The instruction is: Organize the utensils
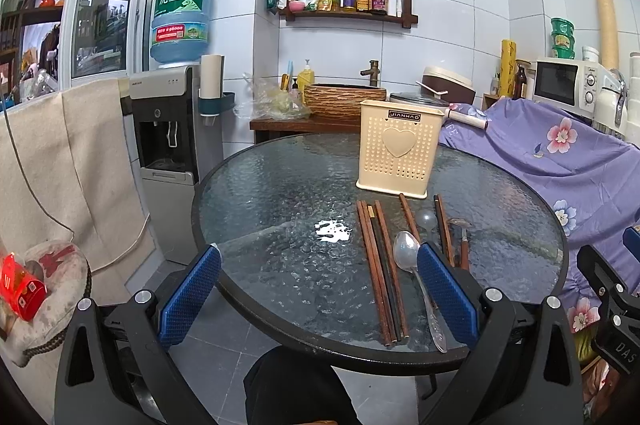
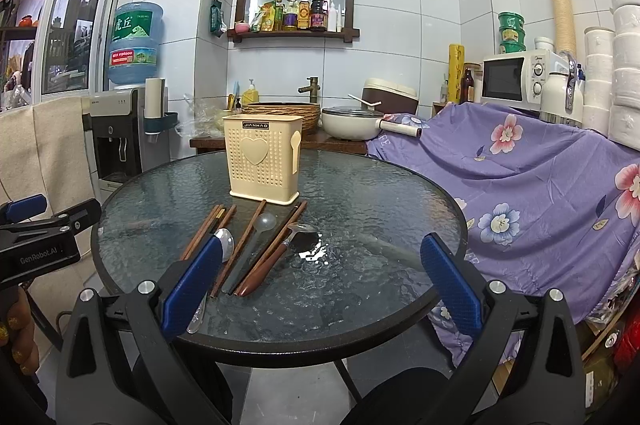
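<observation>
Cream utensil holder (image 1: pixel 398 153) labelled JIANHAO beyond both spread, empty tongs, left gripper (image 1: pixel 318 283), right gripper (image 2: pixel 320 275), chopsticks (image 1: pixel 380 273) between.

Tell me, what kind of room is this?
Most likely a home kitchen. A microwave stands by the tiled wall, sauce bottles fill a wooden shelf, and chopsticks and a spoon lie on the glass table before a utensil holder.

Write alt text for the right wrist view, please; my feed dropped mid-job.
The open right gripper hovers at the near edge of a round glass table, holding nothing. Chopsticks and three spoons, including a metal spoon, lie loose in front of an upright cream utensil holder. The left gripper shows at the left edge.
</observation>
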The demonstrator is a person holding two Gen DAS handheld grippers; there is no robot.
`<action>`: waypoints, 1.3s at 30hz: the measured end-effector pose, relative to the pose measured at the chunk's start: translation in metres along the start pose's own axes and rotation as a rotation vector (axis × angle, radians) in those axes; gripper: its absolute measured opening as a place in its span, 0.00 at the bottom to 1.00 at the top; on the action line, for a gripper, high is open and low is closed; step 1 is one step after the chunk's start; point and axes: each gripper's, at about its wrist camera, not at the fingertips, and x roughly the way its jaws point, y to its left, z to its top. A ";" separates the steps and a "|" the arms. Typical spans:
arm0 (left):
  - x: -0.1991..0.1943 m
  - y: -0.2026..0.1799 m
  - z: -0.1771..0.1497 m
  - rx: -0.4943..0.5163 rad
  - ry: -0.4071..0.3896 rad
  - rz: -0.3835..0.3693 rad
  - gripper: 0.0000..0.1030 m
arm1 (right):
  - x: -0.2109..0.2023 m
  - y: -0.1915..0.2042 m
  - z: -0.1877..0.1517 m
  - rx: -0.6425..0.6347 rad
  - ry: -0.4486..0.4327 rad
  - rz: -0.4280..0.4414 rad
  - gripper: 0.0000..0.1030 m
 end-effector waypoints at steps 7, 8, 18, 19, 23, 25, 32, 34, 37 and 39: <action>-0.001 0.000 0.000 0.001 -0.001 -0.001 0.94 | -0.001 0.000 0.001 0.000 0.000 0.000 0.95; -0.001 0.000 0.000 0.001 -0.001 -0.001 0.94 | -0.001 -0.001 0.001 0.001 0.000 0.000 0.95; -0.001 0.000 0.001 0.001 0.000 0.002 0.94 | 0.001 -0.002 0.002 0.000 0.000 0.000 0.95; -0.001 0.000 0.000 0.000 0.000 0.000 0.94 | 0.000 -0.002 0.002 0.000 0.000 0.000 0.95; -0.001 0.000 0.000 0.001 0.001 0.000 0.94 | 0.000 -0.002 0.002 -0.001 0.000 0.000 0.95; -0.001 0.000 -0.001 0.001 0.001 0.001 0.94 | -0.002 -0.002 0.001 -0.001 0.000 0.000 0.95; 0.000 0.000 -0.001 0.001 0.001 0.002 0.94 | -0.002 -0.001 0.002 -0.001 0.000 0.000 0.95; -0.001 0.000 -0.001 0.000 0.000 0.002 0.94 | 0.000 -0.001 0.002 -0.002 0.000 0.000 0.95; 0.000 0.000 -0.001 0.000 0.001 0.001 0.94 | 0.000 -0.002 0.003 -0.001 0.000 0.000 0.95; 0.000 0.001 -0.001 0.001 0.001 0.001 0.94 | -0.001 -0.002 0.003 -0.001 0.000 0.000 0.95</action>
